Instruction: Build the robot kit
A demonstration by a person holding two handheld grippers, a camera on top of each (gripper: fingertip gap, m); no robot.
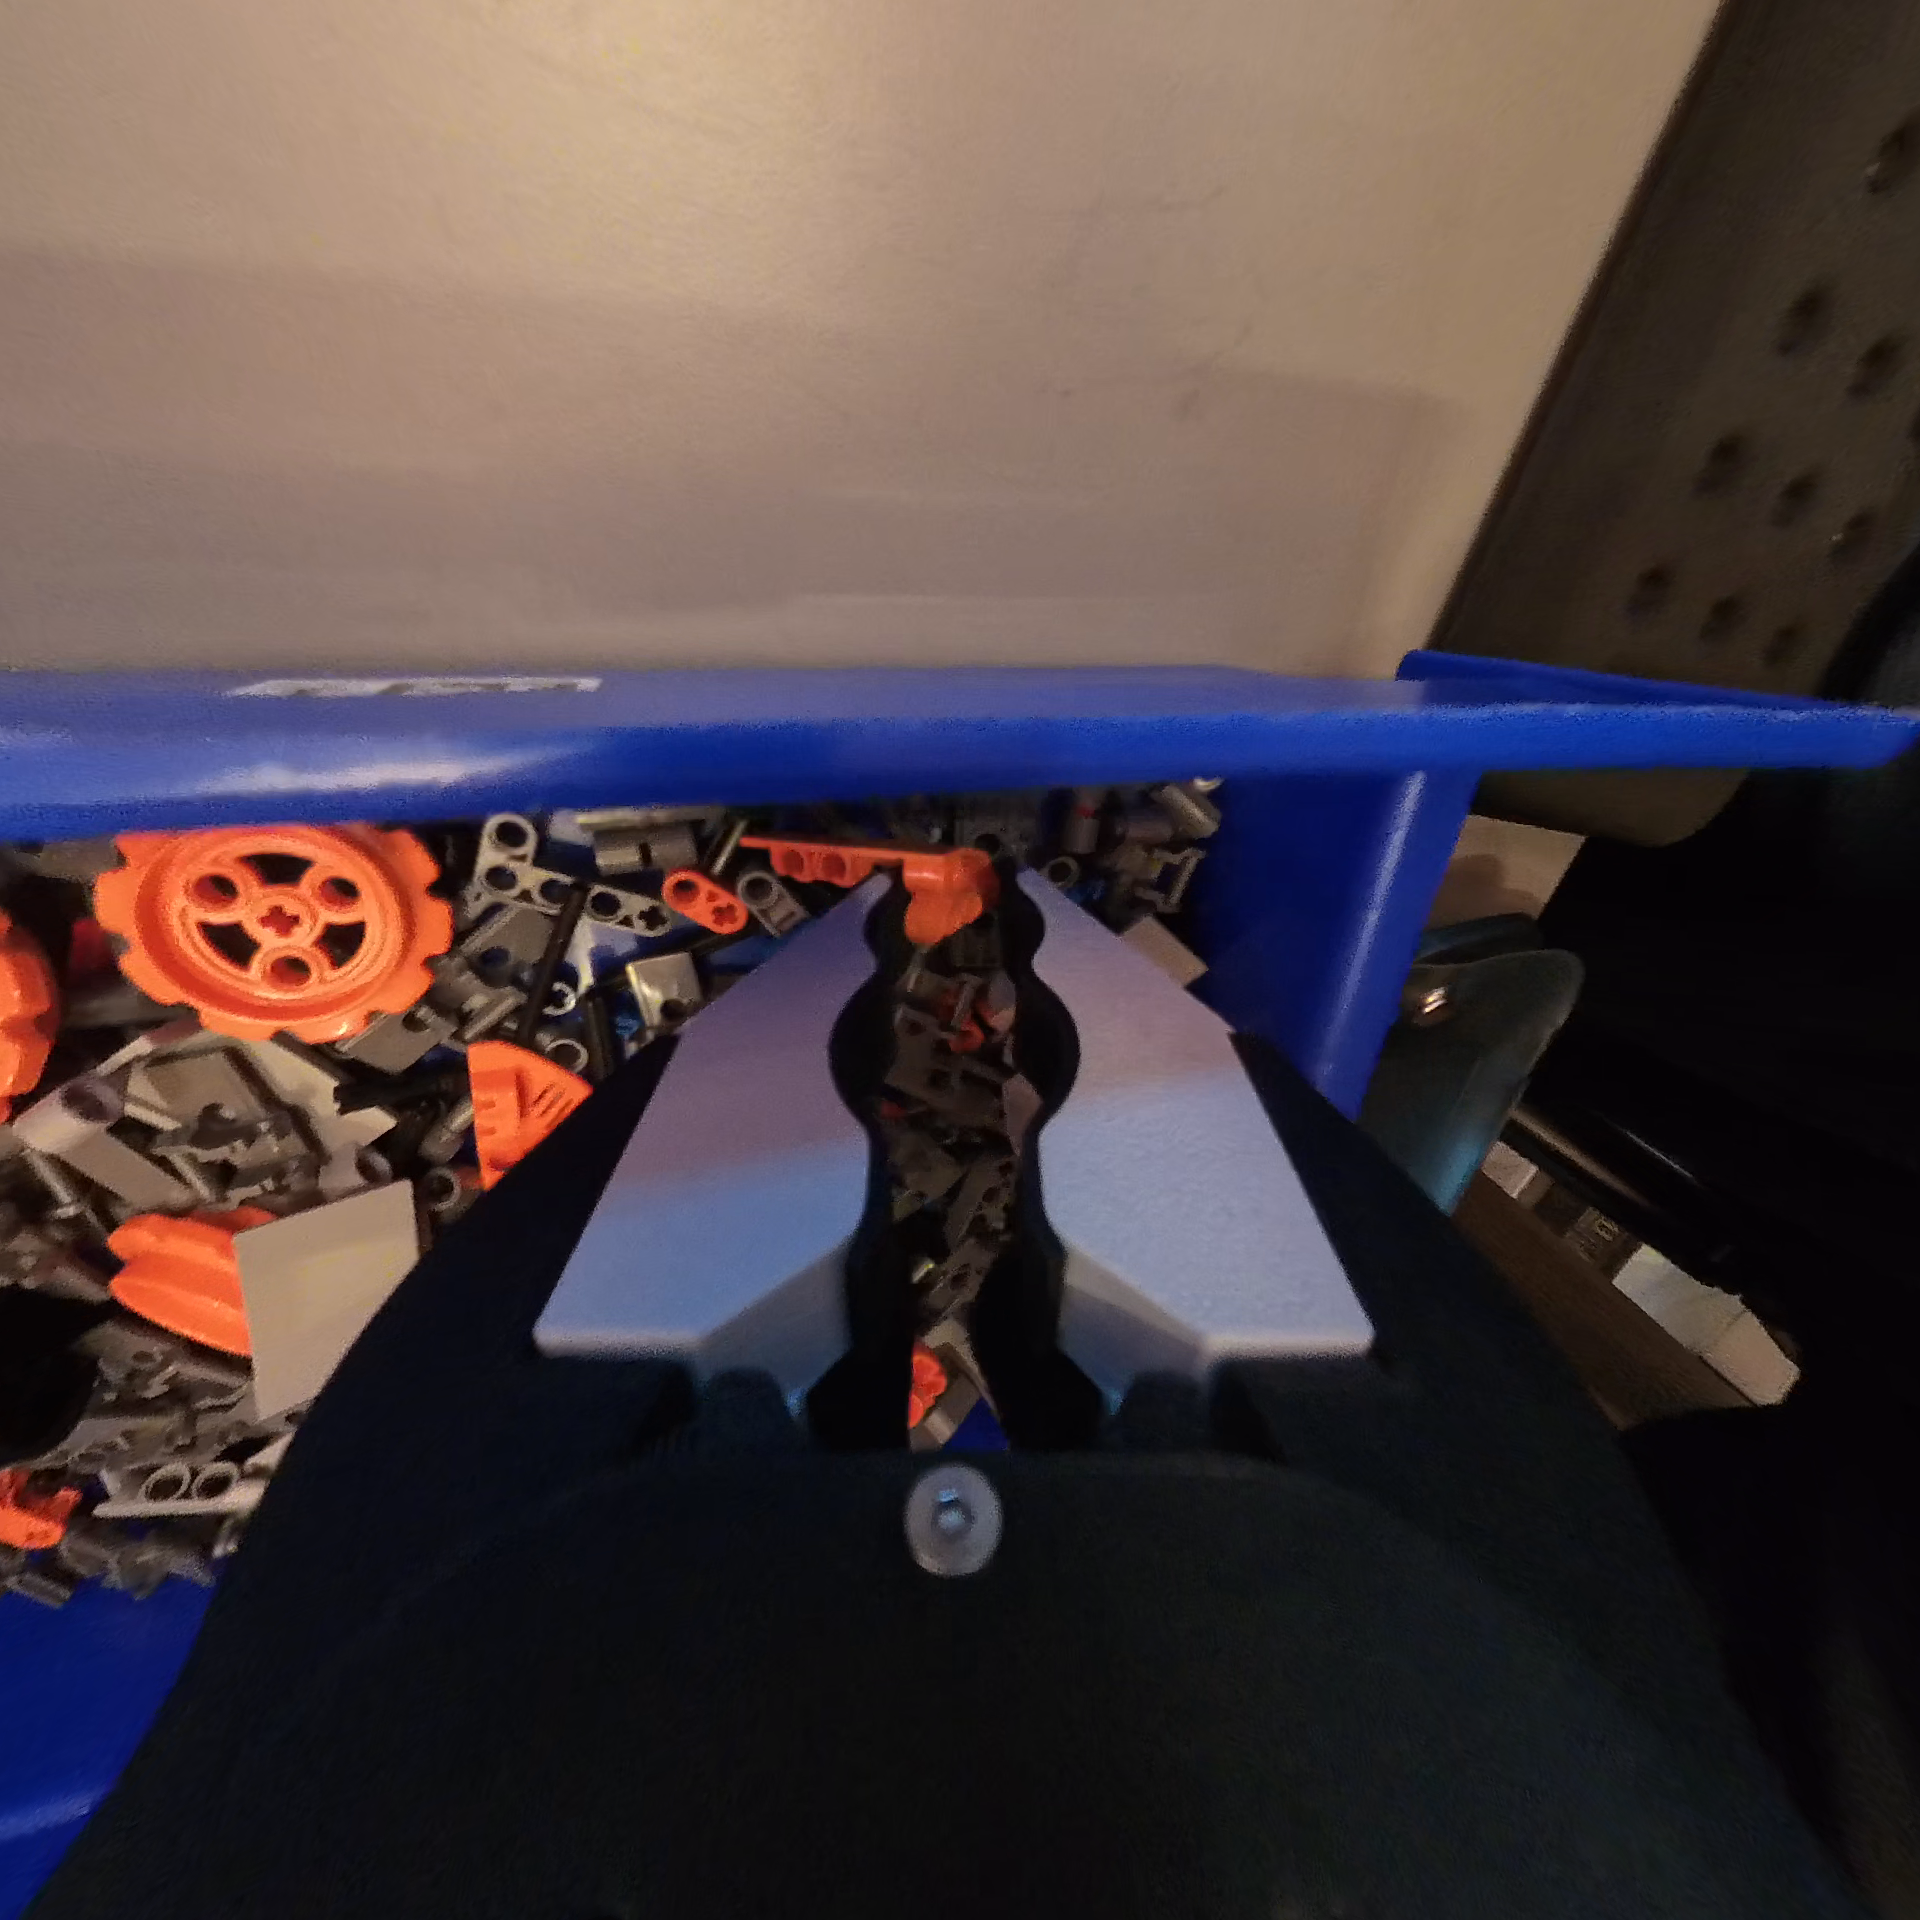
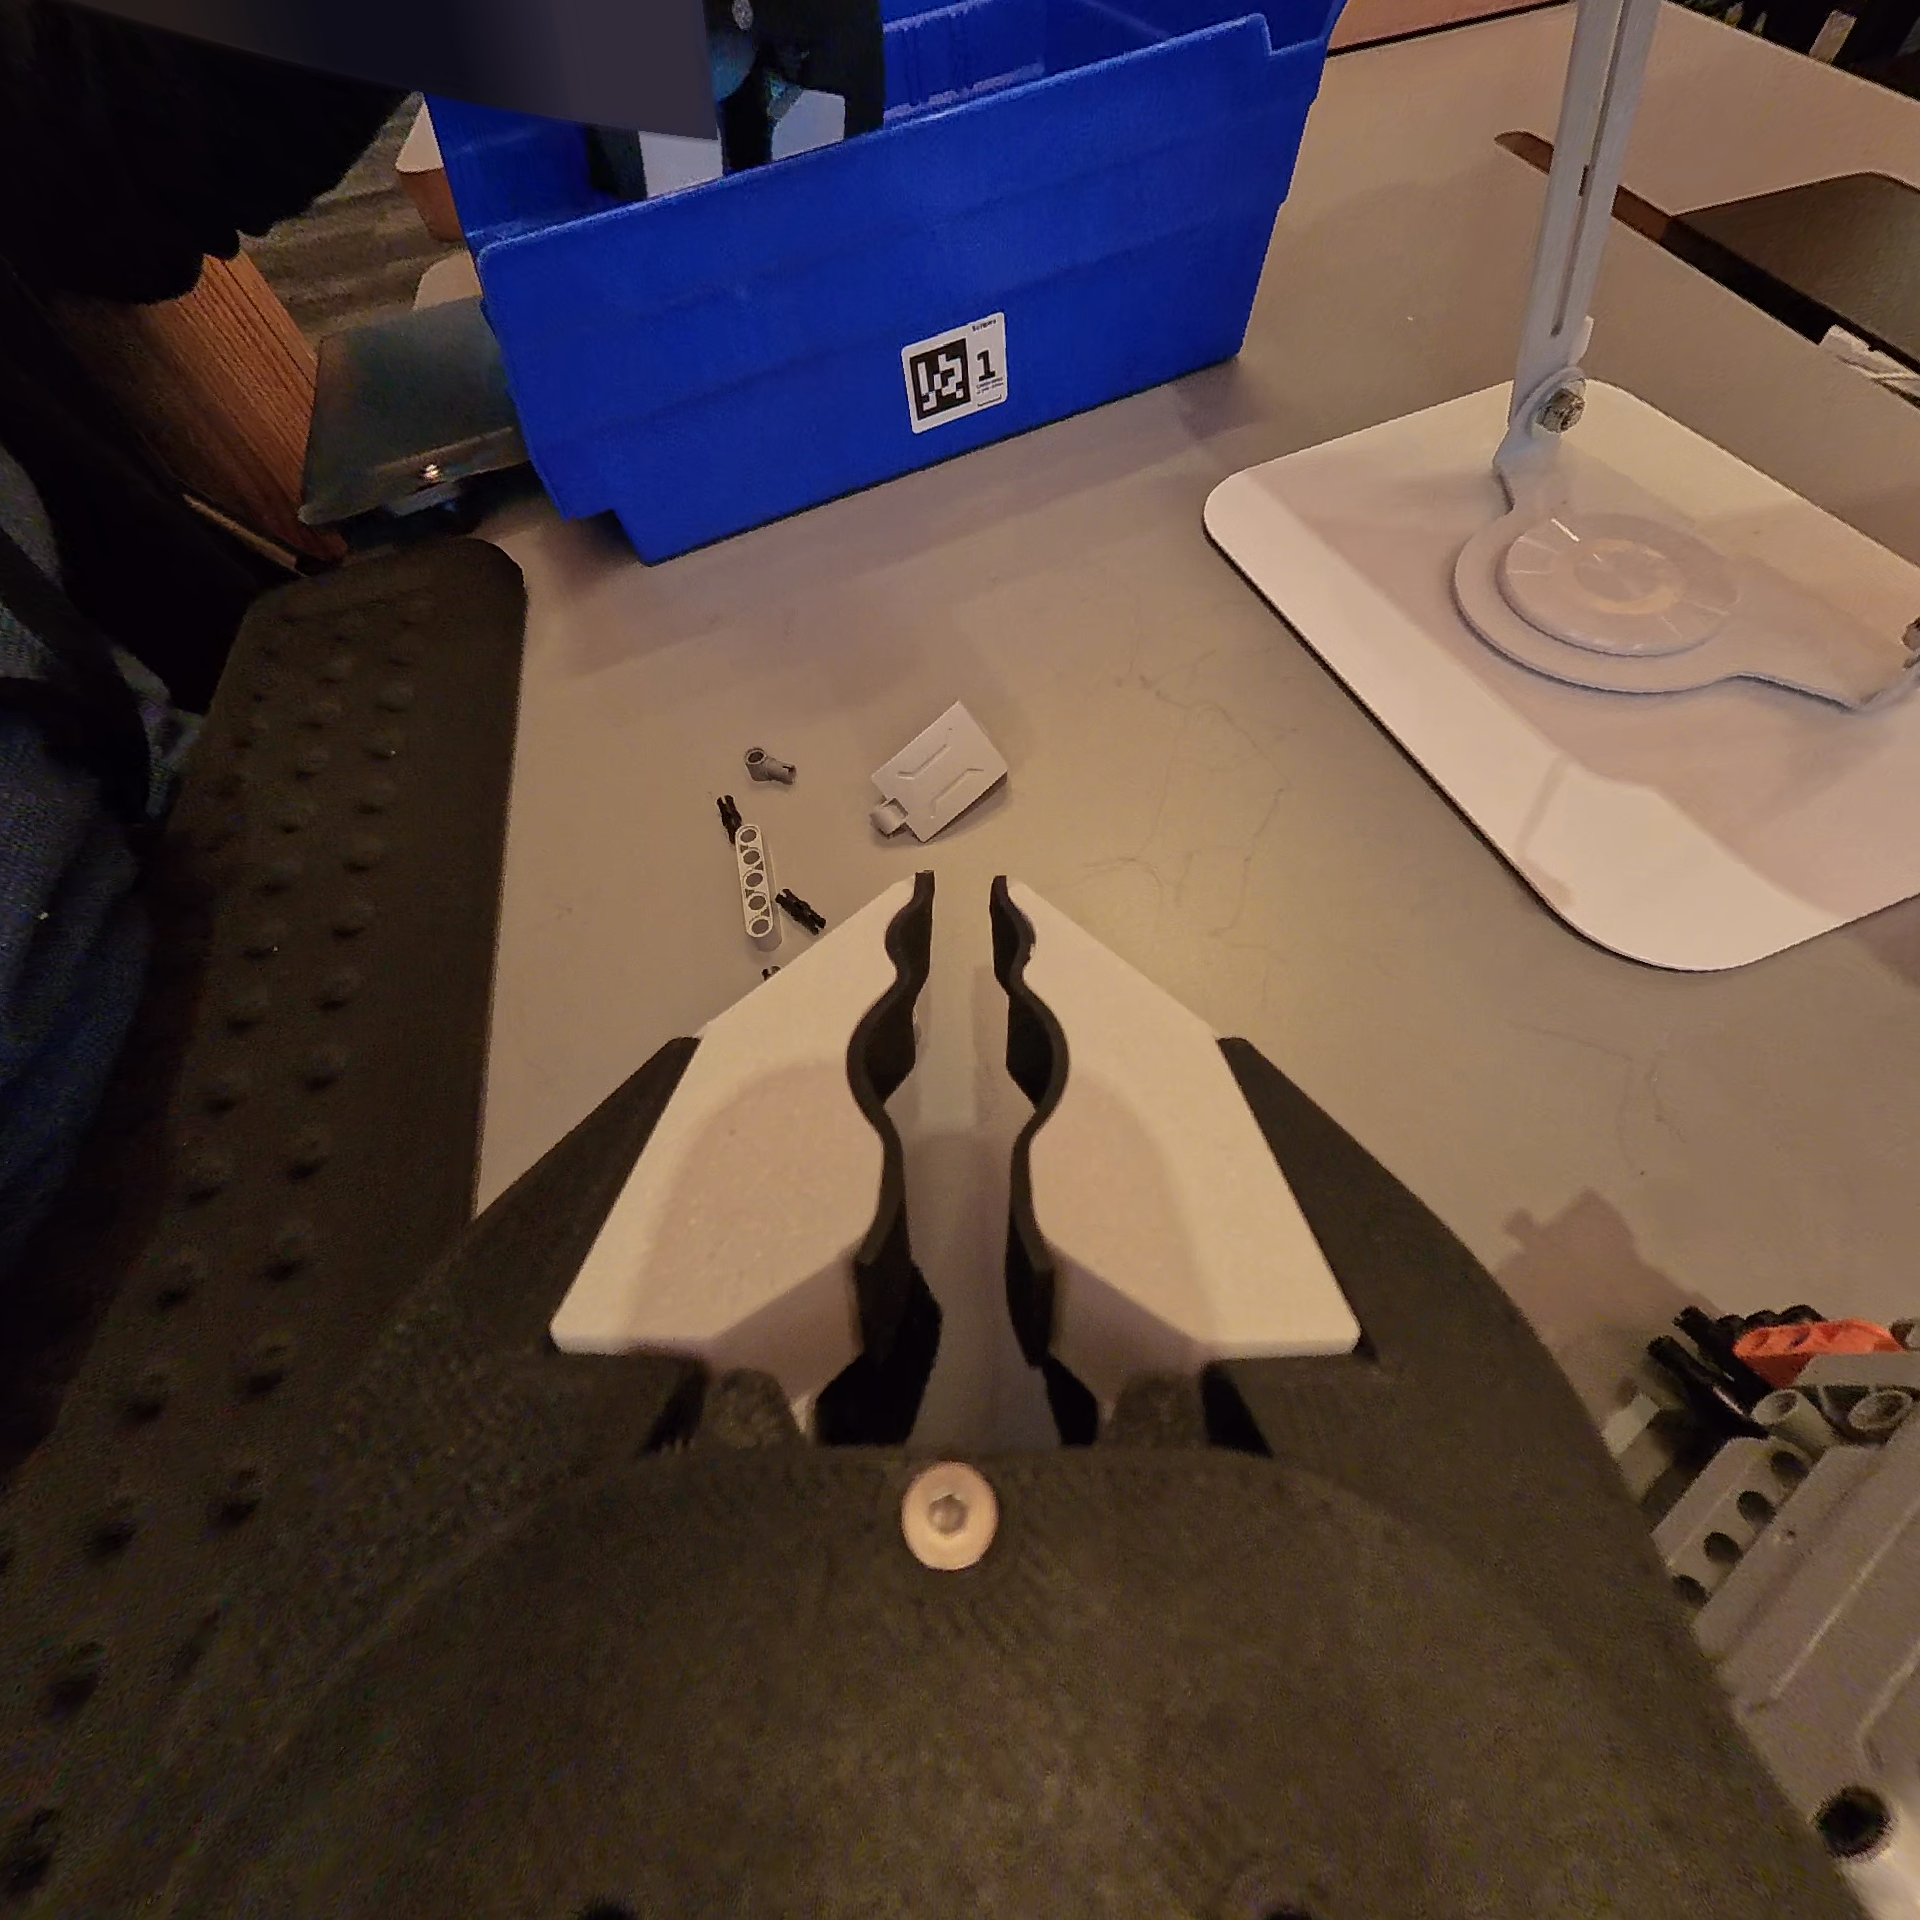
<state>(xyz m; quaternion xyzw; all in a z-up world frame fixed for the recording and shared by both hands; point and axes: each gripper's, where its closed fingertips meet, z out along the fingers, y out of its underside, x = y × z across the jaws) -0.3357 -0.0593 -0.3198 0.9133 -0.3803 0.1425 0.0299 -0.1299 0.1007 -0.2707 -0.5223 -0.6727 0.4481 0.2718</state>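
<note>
left gripper (image 1: 948, 894) inside blue bin (image 1: 935, 727), jaws pinching orange connector piece (image 1: 940, 896) above heaped bricks | right gripper (image 2: 961, 883) over table (image 2: 1195, 727), jaws slightly spread, empty; grey panel (image 2: 943, 771) nearest

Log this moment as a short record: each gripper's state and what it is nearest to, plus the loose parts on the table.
left gripper: inside the blue bin, fingertips closed on a small orange piece
bin contents: grey, black and orange building parts, including an orange wheel
right gripper: open, empty, above the grey table
nearest to right gripper: grey panel, holed grey beam, black pins
right edge: partly built grey assembly
also: white stand base
</note>
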